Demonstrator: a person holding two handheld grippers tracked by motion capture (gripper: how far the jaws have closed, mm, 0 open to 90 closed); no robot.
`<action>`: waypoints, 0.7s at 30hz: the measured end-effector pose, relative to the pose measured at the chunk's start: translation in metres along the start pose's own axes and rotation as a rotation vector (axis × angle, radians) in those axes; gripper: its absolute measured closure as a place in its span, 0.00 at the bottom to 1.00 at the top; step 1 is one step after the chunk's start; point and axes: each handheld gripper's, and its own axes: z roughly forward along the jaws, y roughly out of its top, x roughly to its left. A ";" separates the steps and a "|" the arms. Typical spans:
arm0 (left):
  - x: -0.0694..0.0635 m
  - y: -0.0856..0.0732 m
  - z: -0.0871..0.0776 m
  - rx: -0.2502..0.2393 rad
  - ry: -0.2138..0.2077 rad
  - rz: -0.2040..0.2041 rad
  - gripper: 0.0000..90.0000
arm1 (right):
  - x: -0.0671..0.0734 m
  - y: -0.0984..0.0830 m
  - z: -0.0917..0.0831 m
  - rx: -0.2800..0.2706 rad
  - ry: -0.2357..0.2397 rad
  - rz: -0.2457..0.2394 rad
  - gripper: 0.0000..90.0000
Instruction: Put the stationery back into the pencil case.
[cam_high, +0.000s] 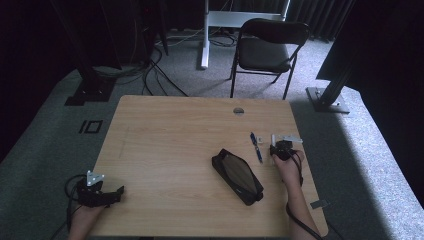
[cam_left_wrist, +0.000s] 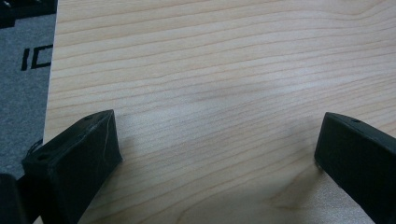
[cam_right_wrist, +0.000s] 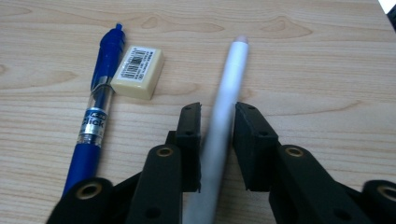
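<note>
Resting spread wide and empty on the light wooden table (cam_high: 165, 130), the left claw (cam_left_wrist: 219, 149) idles while the right claw (cam_right_wrist: 217, 140) pinches the slim white pen (cam_right_wrist: 229, 88), which could roll free beside the blue click pen (cam_right_wrist: 95, 112).

1. Two pens are lying on the table (cam_high: 165, 130): one blue pen (cam_right_wrist: 95, 116), one white pen (cam_right_wrist: 226, 100).
2. One eraser (cam_right_wrist: 138, 71) is sitting just beside the blue pen.
3. One black pencil case (cam_high: 237, 175) is lying near mid-table.
4. Two tongs are showing: left tongs (cam_left_wrist: 212, 149), right tongs (cam_right_wrist: 217, 140).
5. One folding chair (cam_high: 267, 47) is standing beyond the table.
</note>
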 end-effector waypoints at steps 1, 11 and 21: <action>0.000 0.000 0.000 0.000 0.000 0.000 0.00 | 0.000 0.000 0.000 -0.001 -0.004 0.001 0.83; 0.000 0.000 0.000 0.001 0.000 0.001 0.00 | -0.002 0.002 0.001 0.005 -0.032 0.066 0.87; 0.000 0.000 0.000 0.000 0.000 0.000 0.00 | -0.011 0.017 -0.030 -0.084 0.037 0.106 0.87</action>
